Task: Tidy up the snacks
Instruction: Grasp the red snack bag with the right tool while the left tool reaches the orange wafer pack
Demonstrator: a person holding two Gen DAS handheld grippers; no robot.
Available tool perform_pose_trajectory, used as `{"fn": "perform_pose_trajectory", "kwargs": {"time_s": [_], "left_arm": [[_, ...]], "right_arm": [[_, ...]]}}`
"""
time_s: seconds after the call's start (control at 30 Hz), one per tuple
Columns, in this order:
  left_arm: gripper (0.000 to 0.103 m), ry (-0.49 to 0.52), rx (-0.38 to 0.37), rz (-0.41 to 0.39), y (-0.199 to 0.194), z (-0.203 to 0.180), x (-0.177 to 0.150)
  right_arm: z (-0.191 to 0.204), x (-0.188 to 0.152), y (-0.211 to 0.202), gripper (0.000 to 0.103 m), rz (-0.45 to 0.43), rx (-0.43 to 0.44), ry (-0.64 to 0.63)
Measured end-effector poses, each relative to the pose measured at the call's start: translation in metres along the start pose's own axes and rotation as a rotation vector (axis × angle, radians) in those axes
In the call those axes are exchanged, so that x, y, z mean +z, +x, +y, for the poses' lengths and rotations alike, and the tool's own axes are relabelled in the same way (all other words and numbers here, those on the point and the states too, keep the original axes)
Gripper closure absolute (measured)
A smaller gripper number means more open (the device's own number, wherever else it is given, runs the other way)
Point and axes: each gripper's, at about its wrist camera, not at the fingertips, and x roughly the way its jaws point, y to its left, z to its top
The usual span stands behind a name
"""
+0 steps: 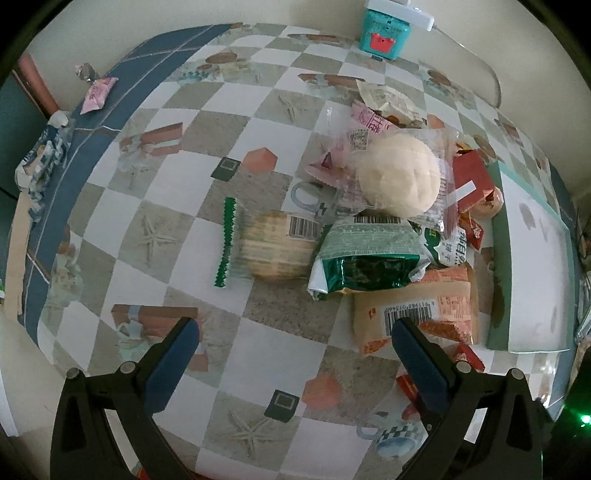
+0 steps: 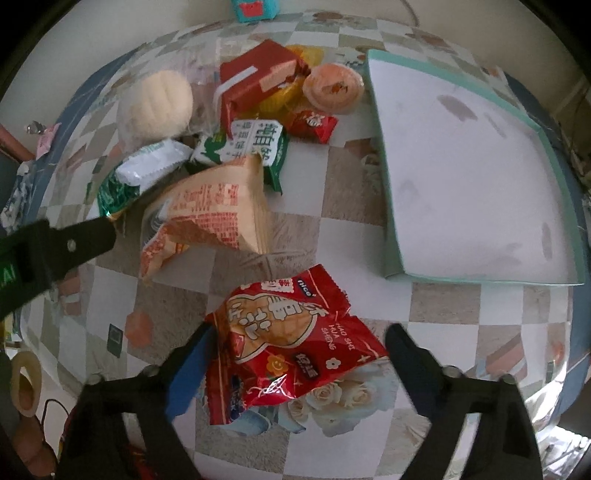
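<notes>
A pile of snacks lies on the checkered tablecloth: a wrapped white bun (image 1: pixel 400 177), a round biscuit pack (image 1: pixel 277 245), a green bag (image 1: pixel 365 264), an orange cracker pack (image 1: pixel 413 306) and a red box (image 1: pixel 471 177). My left gripper (image 1: pixel 295 338) is open and empty, just short of the pile. In the right wrist view my right gripper (image 2: pixel 299 345) is open with a red peanut bag (image 2: pixel 291 343) lying between its fingers. The bun (image 2: pixel 155 103), orange pack (image 2: pixel 214 206) and red box (image 2: pixel 255 77) lie beyond it.
A shallow white tray with a teal rim (image 2: pixel 391 206) sits right of the pile; it also shows in the left wrist view (image 1: pixel 500 258). A teal toy box (image 1: pixel 384 33) stands at the table's far edge. A pink candy (image 1: pixel 98 94) lies far left. The left gripper's arm (image 2: pixel 55 247) reaches in at left.
</notes>
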Motion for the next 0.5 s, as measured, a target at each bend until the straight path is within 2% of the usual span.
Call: {"fn": "perform_pose_trajectory", "kwargs": {"time_s": [0.13, 0.23, 0.5], "left_arm": [[0.0, -0.005, -0.015, 0.013, 0.003, -0.002, 0.004], [0.0, -0.005, -0.027, 0.019, 0.006, -0.004, 0.007], [0.0, -0.001, -0.058, 0.037, 0.011, -0.018, 0.018]], "right_arm": [[0.007, 0.006, 0.01, 0.017, 0.016, 0.004, -0.019], [0.007, 0.004, 0.019, 0.022, 0.029, 0.022, -0.035], [0.004, 0.001, 0.031, 0.028, 0.03, 0.028, -0.027]]}}
